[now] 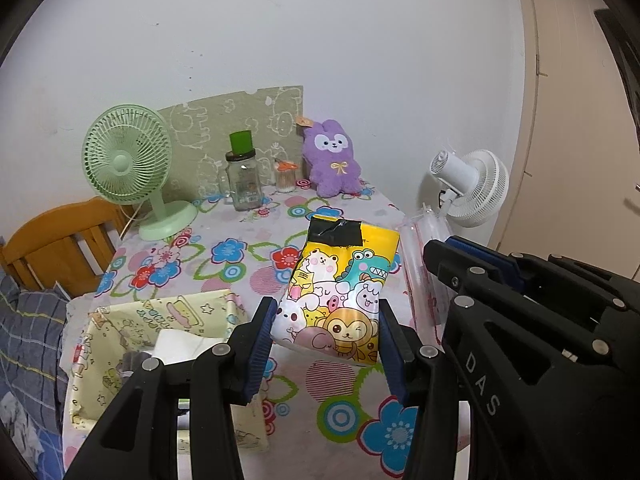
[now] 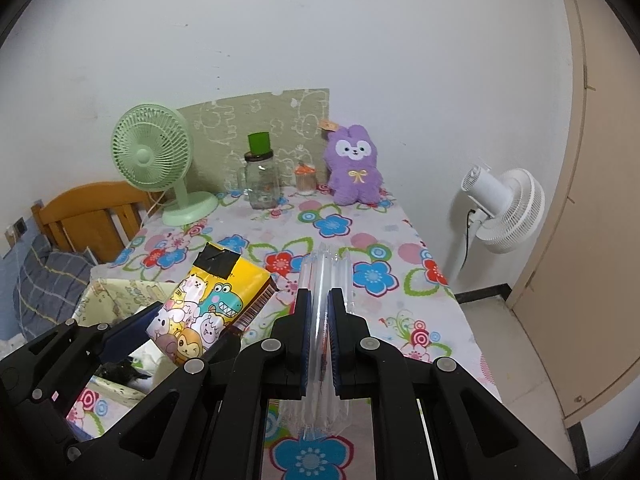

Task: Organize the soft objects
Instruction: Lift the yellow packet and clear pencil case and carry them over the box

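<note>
My left gripper (image 1: 328, 320) is shut on a yellow cartoon-animal tissue pack (image 1: 340, 292) and holds it above the flowered table; the pack also shows in the right wrist view (image 2: 208, 300). My right gripper (image 2: 319, 312) is shut on a clear inflated air-cushion bag (image 2: 326, 276), held upright on edge; it also shows in the left wrist view (image 1: 424, 264). A purple plush bunny (image 1: 332, 158) sits at the table's back, also in the right wrist view (image 2: 354, 166). A pale yellow fabric basket (image 1: 120, 332) stands at the table's left, below my left gripper.
A green desk fan (image 1: 128, 164), a glass jar with a green cup on top (image 1: 242, 176) and a small toothpick jar (image 1: 286, 176) stand at the back. A white fan (image 2: 504, 208) stands right of the table. A wooden chair (image 1: 60, 240) and bedding are left.
</note>
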Available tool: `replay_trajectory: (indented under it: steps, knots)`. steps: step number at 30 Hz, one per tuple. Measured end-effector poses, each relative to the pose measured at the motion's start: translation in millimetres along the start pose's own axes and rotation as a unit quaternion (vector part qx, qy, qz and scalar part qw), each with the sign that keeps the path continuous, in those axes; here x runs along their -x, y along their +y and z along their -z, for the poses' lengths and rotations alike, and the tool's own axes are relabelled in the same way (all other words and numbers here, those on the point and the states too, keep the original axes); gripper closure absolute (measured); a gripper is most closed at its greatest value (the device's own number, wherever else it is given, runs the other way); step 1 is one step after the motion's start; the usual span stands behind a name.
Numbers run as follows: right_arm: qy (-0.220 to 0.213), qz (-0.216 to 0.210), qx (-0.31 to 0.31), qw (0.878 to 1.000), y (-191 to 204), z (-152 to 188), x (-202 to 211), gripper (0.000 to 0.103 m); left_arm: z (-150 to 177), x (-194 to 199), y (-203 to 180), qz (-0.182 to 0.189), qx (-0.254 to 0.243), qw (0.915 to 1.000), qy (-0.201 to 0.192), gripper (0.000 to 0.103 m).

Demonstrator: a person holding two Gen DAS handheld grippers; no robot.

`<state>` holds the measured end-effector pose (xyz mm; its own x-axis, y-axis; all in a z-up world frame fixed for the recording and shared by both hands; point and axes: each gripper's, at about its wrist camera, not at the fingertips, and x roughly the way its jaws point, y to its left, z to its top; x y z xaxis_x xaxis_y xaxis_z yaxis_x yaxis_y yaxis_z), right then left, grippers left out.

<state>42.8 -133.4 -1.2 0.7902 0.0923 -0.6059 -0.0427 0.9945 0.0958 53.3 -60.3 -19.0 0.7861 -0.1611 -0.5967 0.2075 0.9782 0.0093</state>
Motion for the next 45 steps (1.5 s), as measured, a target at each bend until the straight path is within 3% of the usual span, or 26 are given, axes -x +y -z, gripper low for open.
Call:
replay_trajectory:
  steps: [23, 45]
  knots:
    - [0.005, -0.041, 0.039, 0.998, 62, -13, -12, 0.092, 4, 5, 60, -0.03, 0.023, 0.9993, 0.0, 0.053]
    - [0.042, -0.092, 0.079, 0.992, 129, -9, -49, 0.092, 22, -9, 125, -0.066, 0.061, 0.9954, 0.032, 0.053]
